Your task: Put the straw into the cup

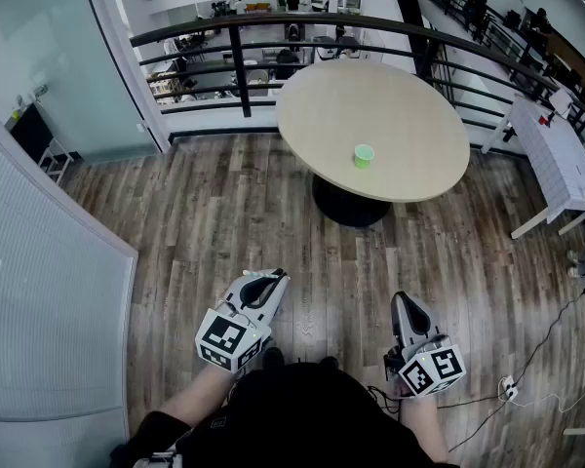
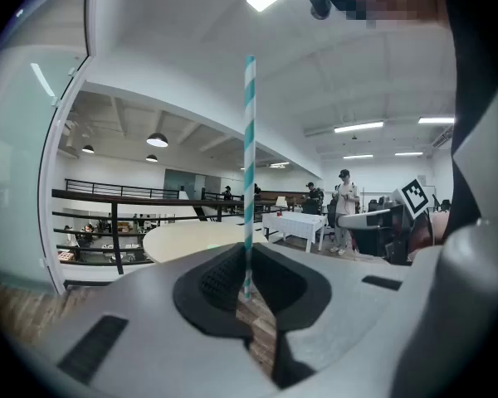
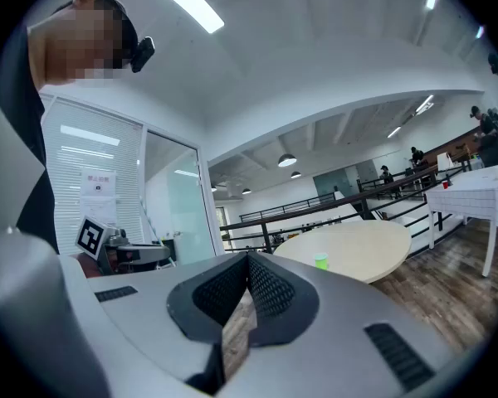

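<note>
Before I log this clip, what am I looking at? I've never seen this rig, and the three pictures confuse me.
There is no robot here. A person holds hand-held tongs in each hand. The head view looks down from a camera on the person's head. The other two cameras ride on the tongs and look along them. The left tongs are shut on a teal-and-white striped straw, held upright. The right tongs are shut and empty. Some way ahead stands a round table with one green cup on it.
</note>
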